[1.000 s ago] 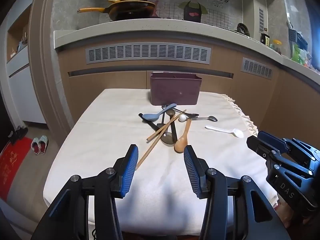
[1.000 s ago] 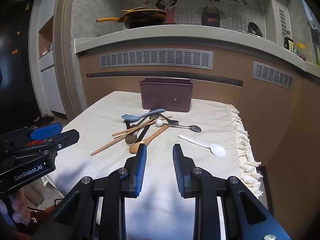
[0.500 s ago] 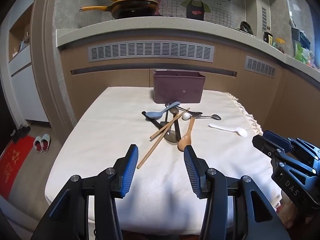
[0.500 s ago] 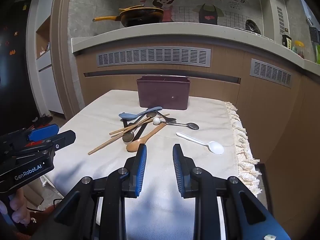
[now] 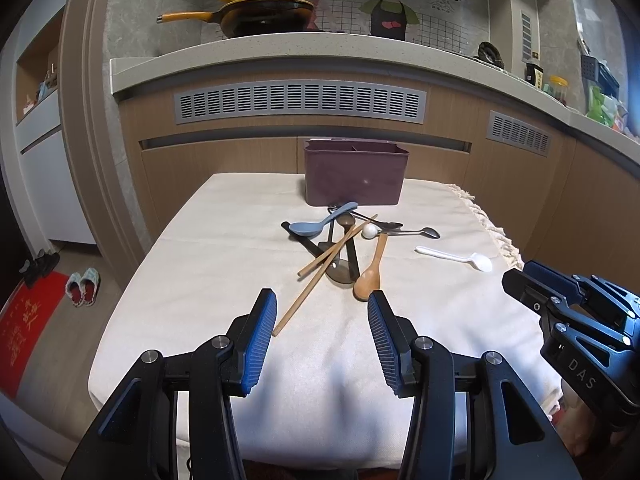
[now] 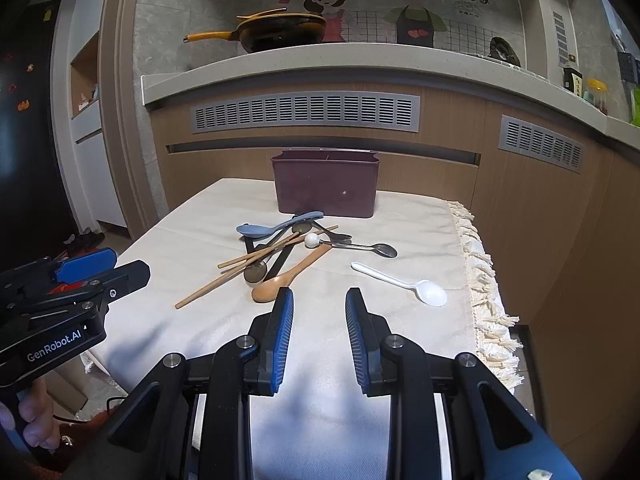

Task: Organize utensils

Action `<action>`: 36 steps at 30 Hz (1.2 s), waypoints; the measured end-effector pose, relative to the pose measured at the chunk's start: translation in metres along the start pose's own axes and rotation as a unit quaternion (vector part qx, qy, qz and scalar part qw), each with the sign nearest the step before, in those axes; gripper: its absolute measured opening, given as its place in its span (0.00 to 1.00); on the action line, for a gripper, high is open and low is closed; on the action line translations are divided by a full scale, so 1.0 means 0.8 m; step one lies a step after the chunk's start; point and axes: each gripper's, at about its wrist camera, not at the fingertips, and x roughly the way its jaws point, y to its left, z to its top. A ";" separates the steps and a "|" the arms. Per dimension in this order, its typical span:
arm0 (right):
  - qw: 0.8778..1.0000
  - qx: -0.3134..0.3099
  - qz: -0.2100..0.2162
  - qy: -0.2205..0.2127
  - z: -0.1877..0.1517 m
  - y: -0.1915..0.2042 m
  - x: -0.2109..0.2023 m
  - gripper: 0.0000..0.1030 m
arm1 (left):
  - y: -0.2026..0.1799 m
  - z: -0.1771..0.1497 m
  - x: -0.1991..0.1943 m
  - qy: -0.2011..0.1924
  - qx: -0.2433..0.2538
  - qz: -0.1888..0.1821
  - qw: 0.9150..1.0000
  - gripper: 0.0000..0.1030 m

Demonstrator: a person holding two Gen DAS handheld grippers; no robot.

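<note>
A pile of utensils lies mid-table: a blue spoon (image 5: 316,225), wooden chopsticks (image 5: 316,280), a wooden spoon (image 5: 370,276), a dark spoon (image 5: 340,272) and a metal spoon (image 5: 420,233). A white plastic spoon (image 5: 460,258) lies apart to the right. A maroon utensil holder (image 5: 354,176) stands behind them. My left gripper (image 5: 322,330) is open and empty, above the near table, short of the pile. My right gripper (image 6: 319,322) is open and empty, near the wooden spoon (image 6: 288,278) and left of the white spoon (image 6: 408,286).
The table wears a cream cloth (image 5: 224,248) with a fringed right edge (image 6: 484,288). A wooden counter front (image 5: 240,160) rises behind the table, with a yellow-handled pan (image 5: 260,12) on top. Slippers (image 5: 82,286) and a red mat (image 5: 24,332) lie on the floor at left.
Both grippers have moved slightly, so the table and the utensils sit a bit differently in view. Both stay open and nothing on the table has moved.
</note>
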 end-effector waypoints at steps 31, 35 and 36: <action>1.000 0.004 0.003 0.006 0.000 0.001 0.002 0.25 | 0.001 -0.001 0.004 0.008 0.002 -0.006 1.000 0.47; 1.000 0.003 0.001 0.003 0.001 0.000 0.001 0.25 | 0.000 -0.001 0.005 0.008 0.003 -0.008 1.000 0.47; 1.000 0.003 0.001 0.003 0.001 0.000 0.001 0.25 | 0.000 0.000 0.005 0.008 0.004 -0.008 1.000 0.47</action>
